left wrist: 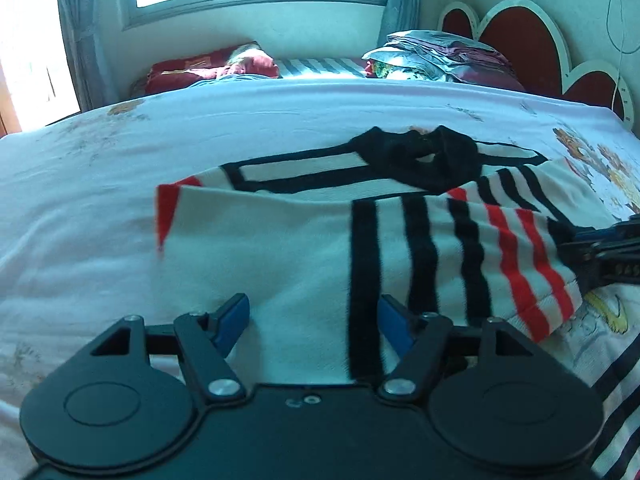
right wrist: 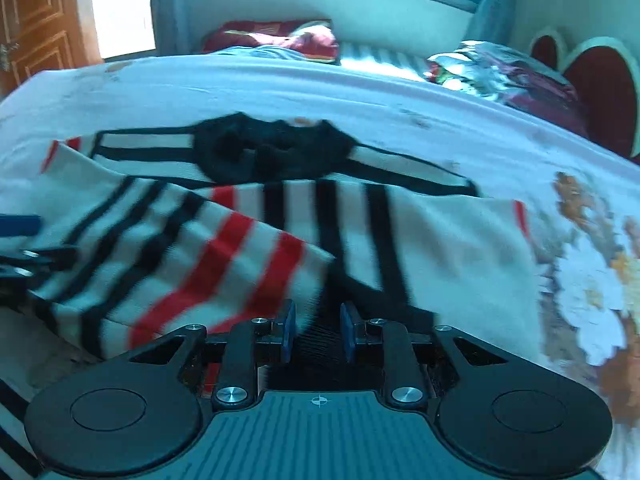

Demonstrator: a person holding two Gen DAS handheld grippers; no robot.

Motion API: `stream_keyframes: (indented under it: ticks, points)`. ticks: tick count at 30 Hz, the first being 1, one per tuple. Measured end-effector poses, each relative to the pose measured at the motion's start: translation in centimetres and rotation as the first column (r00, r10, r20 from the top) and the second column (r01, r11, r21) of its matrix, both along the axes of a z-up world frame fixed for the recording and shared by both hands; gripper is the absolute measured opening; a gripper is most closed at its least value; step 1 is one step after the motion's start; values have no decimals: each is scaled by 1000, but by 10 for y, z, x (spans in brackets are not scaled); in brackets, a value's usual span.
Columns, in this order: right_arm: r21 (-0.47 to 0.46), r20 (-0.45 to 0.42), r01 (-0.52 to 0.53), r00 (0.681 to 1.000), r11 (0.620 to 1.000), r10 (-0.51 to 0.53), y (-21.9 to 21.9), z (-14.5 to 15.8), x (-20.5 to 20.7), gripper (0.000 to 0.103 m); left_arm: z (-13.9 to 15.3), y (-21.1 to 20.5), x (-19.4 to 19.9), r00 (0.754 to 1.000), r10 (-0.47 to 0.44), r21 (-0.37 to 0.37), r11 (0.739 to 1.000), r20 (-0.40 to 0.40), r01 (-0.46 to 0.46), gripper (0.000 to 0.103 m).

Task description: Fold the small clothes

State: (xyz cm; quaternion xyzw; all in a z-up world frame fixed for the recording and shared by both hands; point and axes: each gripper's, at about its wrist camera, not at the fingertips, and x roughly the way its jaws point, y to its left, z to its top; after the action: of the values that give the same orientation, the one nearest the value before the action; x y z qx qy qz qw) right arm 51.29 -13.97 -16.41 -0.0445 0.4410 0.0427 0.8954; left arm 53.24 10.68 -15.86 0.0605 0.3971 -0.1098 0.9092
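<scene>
Left gripper (left wrist: 314,320), fingers spread wide, straddles the striped garment (left wrist: 280,248) without gripping it. Right gripper (right wrist: 318,330), jaws narrowly parted, pinches the garment's folded edge. Garment lies on the bed sheet (left wrist: 100,168), black collar (left wrist: 416,160) farthest.

White knit sweater (left wrist: 280,248) with black collar, black and red stripes, lies spread on the bed. One striped sleeve looks folded across its front; blurry.
</scene>
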Motion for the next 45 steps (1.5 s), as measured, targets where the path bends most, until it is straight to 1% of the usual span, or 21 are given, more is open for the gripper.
stream_keyframes:
  ticks: [1, 2, 5, 8, 9, 11, 13, 14, 16, 20, 22, 24, 25, 26, 27, 28, 32, 36, 40, 42, 45]
  points:
    - [8, -9, 8, 1000, 1000, -8, -11, -1, -5, 23, -2, 6, -5, 1000, 8, 37, 999, 6, -8, 71]
    - [41, -18, 12, 1000, 999, -12, -21, -1, -9, 23, -3, 10, -9, 1000, -9, 37, 999, 18, 8, 71]
    - [34, -15, -5, 1000, 999, 5, -20, 2, -14, 23, -1, 7, -11, 999, -11, 58, 998, 33, 9, 70]
    - [42, 42, 0, 999, 999, -2, -21, 18, -29, 23, 13, 10, -22, 999, 20, 9, 1000, 36, -20, 66]
    - [32, 39, -4, 999, 999, 2, -21, 17, -34, 23, 14, 12, -27, 999, 26, 4, 1000, 34, -27, 67]
    - [-22, -15, 9, 1000, 1000, -9, -24, 2, -34, 23, 4, 11, -32, 999, 35, 51, 998, 5, -35, 68]
    - [31, -4, 27, 1000, 999, -27, -33, -1, -35, 23, -3, 15, -36, 998, 52, 38, 998, 20, -52, 71]
    - [36, -8, 29, 1000, 999, -29, -34, 0, -34, 23, -3, 16, -36, 998, 66, 35, 997, 14, -66, 73]
    - [32, -5, 25, 1000, 999, -25, -33, 0, -35, 23, -2, 17, -34, 996, 88, 27, 996, 3, -88, 73]
    - [44, 5, 24, 1000, 999, -24, -35, -1, -38, 24, -1, 11, -36, 994, 105, 56, 993, 6, -106, 74]
    - [74, -3, 24, 1000, 997, -24, -38, 6, -43, 24, 3, 10, -38, 993, 119, 65, 991, -2, -119, 74]
    - [132, 52, 14, 998, 991, -21, -44, 22, -60, 24, 10, 9, -46, 991, 135, 65, 989, -1, -135, 77]
    - [142, 70, 11, 997, 990, -21, -48, 27, -68, 32, 13, 8, -53, 990, 141, 72, 987, 4, -141, 83]
    - [148, 83, 12, 996, 989, -24, -52, 32, -78, 43, 14, 7, -60, 989, 144, 80, 986, 12, -145, 86]
    - [158, 97, 9, 995, 987, -24, -57, 35, -87, 64, 16, 6, -69, 990, 142, 85, 986, 18, -143, 87]
    - [167, 112, 3, 994, 986, -22, -63, 38, -96, 67, 16, 5, -77, 990, 141, 88, 986, 18, -142, 88]
    - [191, 124, 5, 992, 982, -30, -86, 44, -136, 67, 19, -1, -119, 989, 144, 110, 983, 24, -146, 90]
    - [235, 97, 41, 993, 971, -66, -112, 42, -175, 67, 23, -6, -160, 988, 151, 132, 979, 33, -154, 90]
    - [255, 89, 53, 993, 966, -78, -126, 42, -217, 67, 32, -7, -203, 984, 171, 101, 980, 44, -174, 90]
    - [254, 91, 38, 994, 966, -63, -129, 41, -238, 67, 37, -6, -224, 981, 184, 93, 978, 58, -189, 90]
    - [272, 64, 13, 997, 962, -32, -131, 36, -268, 67, 40, 1, -253, 977, 205, 52, 977, 48, -208, 90]
